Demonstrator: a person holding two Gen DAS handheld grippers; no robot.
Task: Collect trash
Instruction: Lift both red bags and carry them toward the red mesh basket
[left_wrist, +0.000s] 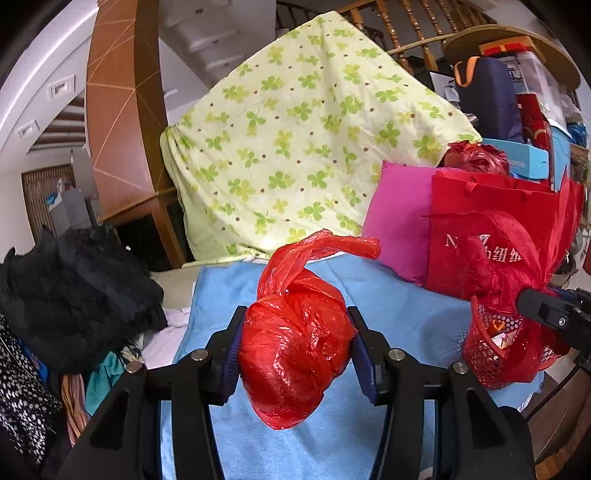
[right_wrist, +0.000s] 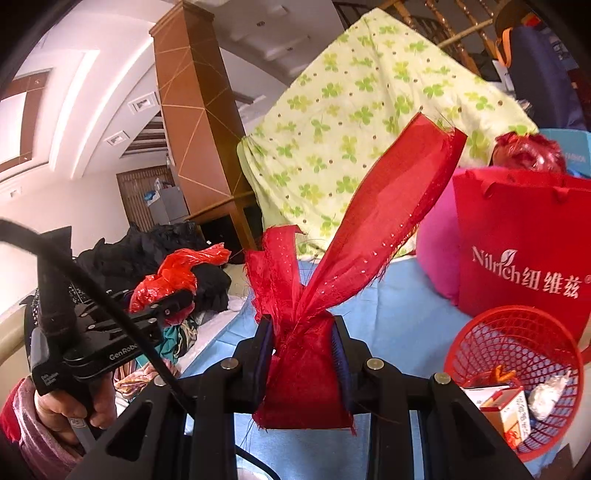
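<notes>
A green clover-print quilt (left_wrist: 295, 140) leans behind a pale blue cloth-covered surface (left_wrist: 399, 306), beside a red paper shopping bag with white lettering (right_wrist: 524, 251) and a pink cushion (left_wrist: 399, 221). A red plastic mesh basket (right_wrist: 517, 332) sits at the right on the blue cloth, holding a small carton and crumpled scraps. The left gripper (left_wrist: 295, 354) clamps a knotted red plastic bag bundle (left_wrist: 295, 350) above the blue cloth, its twisted tail pointing up and to the right. The right gripper (right_wrist: 304, 350) is clenched on a strip of red sequinned fabric (right_wrist: 369, 229), long axis running upward and rightward from the jaws, short end hanging below, just left of the basket.
</notes>
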